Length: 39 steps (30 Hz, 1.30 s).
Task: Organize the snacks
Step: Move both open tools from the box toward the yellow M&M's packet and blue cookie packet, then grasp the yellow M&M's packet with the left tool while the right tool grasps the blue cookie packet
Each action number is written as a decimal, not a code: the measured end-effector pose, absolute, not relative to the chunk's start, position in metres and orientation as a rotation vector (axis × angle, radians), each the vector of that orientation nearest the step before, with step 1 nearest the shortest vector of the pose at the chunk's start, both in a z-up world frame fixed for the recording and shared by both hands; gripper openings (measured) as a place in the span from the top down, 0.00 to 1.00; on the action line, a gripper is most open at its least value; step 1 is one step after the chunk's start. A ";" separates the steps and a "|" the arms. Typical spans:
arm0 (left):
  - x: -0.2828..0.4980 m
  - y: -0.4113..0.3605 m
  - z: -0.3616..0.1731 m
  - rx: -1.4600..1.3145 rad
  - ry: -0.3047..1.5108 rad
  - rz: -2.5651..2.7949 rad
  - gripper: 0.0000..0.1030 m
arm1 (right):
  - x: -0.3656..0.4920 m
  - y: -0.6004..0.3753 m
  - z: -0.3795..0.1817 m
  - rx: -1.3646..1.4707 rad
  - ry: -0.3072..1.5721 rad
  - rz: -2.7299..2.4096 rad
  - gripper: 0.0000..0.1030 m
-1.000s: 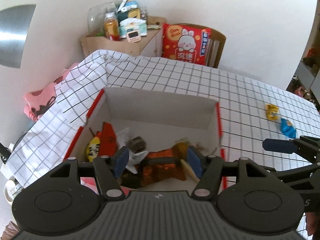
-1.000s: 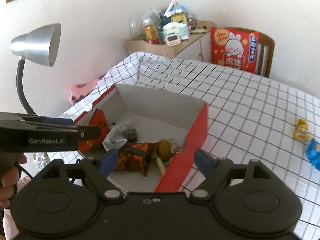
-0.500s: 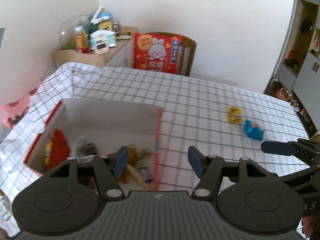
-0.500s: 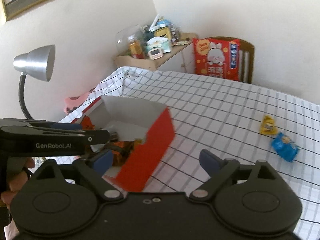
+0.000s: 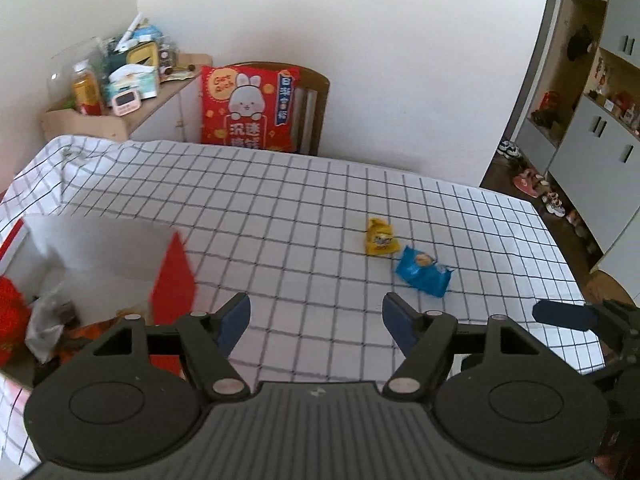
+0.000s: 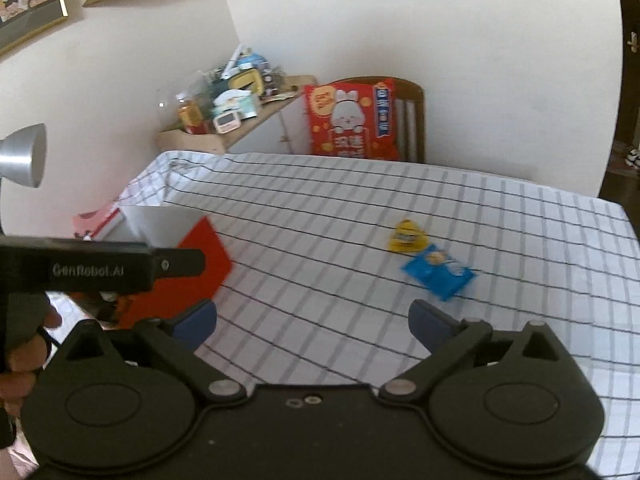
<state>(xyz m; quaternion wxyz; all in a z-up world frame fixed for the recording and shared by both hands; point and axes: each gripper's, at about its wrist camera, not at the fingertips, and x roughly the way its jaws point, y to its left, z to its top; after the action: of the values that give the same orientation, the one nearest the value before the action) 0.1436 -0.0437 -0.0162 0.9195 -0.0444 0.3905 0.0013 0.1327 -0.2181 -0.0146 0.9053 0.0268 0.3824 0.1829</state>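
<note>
A red box [image 5: 172,276] with white inside stands at the table's left and holds several snack packets; it also shows in the right wrist view [image 6: 200,256]. A yellow snack packet [image 5: 380,238] and a blue snack packet [image 5: 422,272] lie side by side on the checked cloth, also in the right wrist view as yellow [image 6: 406,236] and blue [image 6: 438,272]. My left gripper [image 5: 316,316] is open and empty, right of the box and short of the packets. My right gripper [image 6: 312,320] is open and empty, short of the blue packet.
The table has a white checked cloth [image 5: 280,200]. A chair with a red rabbit cushion [image 5: 248,108] stands behind it. A cluttered shelf [image 5: 116,80] is at the back left, a desk lamp [image 6: 20,156] at left, cabinets [image 5: 592,120] at right.
Both grippers have swung right, away from over the box toward the two packets on the cloth. The box now sits at the left edge of both views. Both stay open.
</note>
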 end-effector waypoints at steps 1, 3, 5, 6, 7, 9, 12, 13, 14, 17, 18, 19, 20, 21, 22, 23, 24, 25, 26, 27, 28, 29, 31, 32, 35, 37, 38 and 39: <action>0.150 -0.049 -0.016 -0.082 0.803 -0.001 0.30 | 0.135 -0.223 -0.015 0.045 0.790 0.372 0.00; 0.164 -0.059 -0.018 -0.065 0.816 -0.014 0.30 | 0.142 -0.234 -0.018 0.037 0.797 0.361 0.00; 0.177 -0.068 -0.021 -0.058 0.834 -0.024 0.30 | 0.150 -0.244 -0.021 0.033 0.805 0.348 0.00; 0.184 -0.071 -0.023 -0.052 0.844 -0.033 0.30 | 0.154 -0.247 -0.023 0.031 0.807 0.342 0.00; 0.193 -0.075 -0.025 -0.046 0.856 -0.040 0.30 | 0.159 -0.252 -0.025 0.029 0.810 0.339 0.00; 0.208 -0.083 -0.030 -0.028 0.869 -0.062 0.30 | 0.168 -0.258 -0.029 0.023 0.814 0.342 0.00; 0.234 -0.093 -0.037 0.000 0.894 -0.086 0.30 | 0.184 -0.266 -0.037 0.001 0.827 0.341 0.01; 0.242 -0.096 -0.041 0.003 0.909 -0.101 0.30 | 0.191 -0.268 -0.040 -0.004 0.836 0.345 0.01; 0.251 -0.098 -0.044 0.003 0.923 -0.108 0.30 | 0.197 -0.269 -0.043 -0.010 0.842 0.347 0.01; 0.276 -0.103 -0.055 0.003 0.962 -0.128 0.30 | 0.213 -0.272 -0.055 -0.038 0.868 0.343 0.03; 0.286 -0.105 -0.060 0.001 0.979 -0.130 0.30 | 0.217 -0.273 -0.059 -0.046 0.873 0.342 0.04; 0.295 -0.106 -0.064 -0.003 0.994 -0.132 0.30 | 0.222 -0.273 -0.063 -0.051 0.878 0.335 0.04; 0.303 -0.107 -0.068 -0.008 1.006 -0.132 0.30 | 0.228 -0.273 -0.068 -0.054 0.887 0.330 0.04; 0.313 -0.108 -0.072 -0.017 1.020 -0.134 0.30 | 0.232 -0.273 -0.072 -0.057 0.894 0.330 0.05; 0.321 -0.109 -0.075 -0.026 1.033 -0.135 0.30 | 0.237 -0.273 -0.076 -0.061 0.897 0.329 0.07; 0.329 -0.110 -0.079 -0.036 1.045 -0.131 0.30 | 0.242 -0.273 -0.080 -0.067 0.900 0.324 0.07; 0.337 -0.111 -0.082 -0.046 1.057 -0.127 0.30 | 0.247 -0.273 -0.084 -0.071 0.904 0.324 0.07; 0.346 -0.112 -0.086 -0.057 1.076 -0.129 0.30 | 0.253 -0.272 -0.089 -0.078 0.912 0.329 0.08; 0.354 -0.113 -0.090 -0.064 1.094 -0.129 0.30 | 0.257 -0.271 -0.092 -0.085 0.916 0.333 0.08; 0.362 -0.114 -0.095 -0.071 1.110 -0.117 0.30 | 0.262 -0.270 -0.096 -0.097 0.919 0.339 0.08; 0.370 -0.114 -0.100 -0.078 1.122 -0.105 0.30 | 0.267 -0.268 -0.100 -0.119 0.920 0.346 0.08; 0.376 -0.115 -0.104 -0.081 1.136 -0.101 0.30 | 0.270 -0.266 -0.104 -0.142 0.920 0.348 0.08; 0.387 -0.118 -0.113 -0.086 1.165 -0.092 0.30 | 0.278 -0.261 -0.112 -0.188 0.924 0.360 0.08; 0.392 -0.119 -0.117 -0.087 1.176 -0.086 0.30 | 0.281 -0.259 -0.116 -0.204 0.930 0.373 0.08; 0.407 -0.123 -0.127 -0.110 1.206 -0.080 0.30 | 0.290 -0.253 -0.125 -0.243 0.938 0.402 0.10; 0.418 -0.126 -0.136 -0.119 1.243 -0.085 0.30 | 0.296 -0.250 -0.131 -0.253 0.946 0.417 0.10; 0.421 -0.127 -0.141 -0.117 1.255 -0.078 0.30 | 0.298 -0.250 -0.134 -0.255 0.952 0.421 0.10; 0.425 -0.128 -0.144 -0.112 1.262 -0.070 0.30 | 0.302 -0.250 -0.136 -0.257 0.959 0.423 0.11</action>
<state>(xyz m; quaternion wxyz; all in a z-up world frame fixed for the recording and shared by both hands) 0.4246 -0.1284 -0.1444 0.8055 -0.0525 0.5894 -0.0327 0.3015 -0.2500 -0.1358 0.8580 -0.1223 0.4565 0.2012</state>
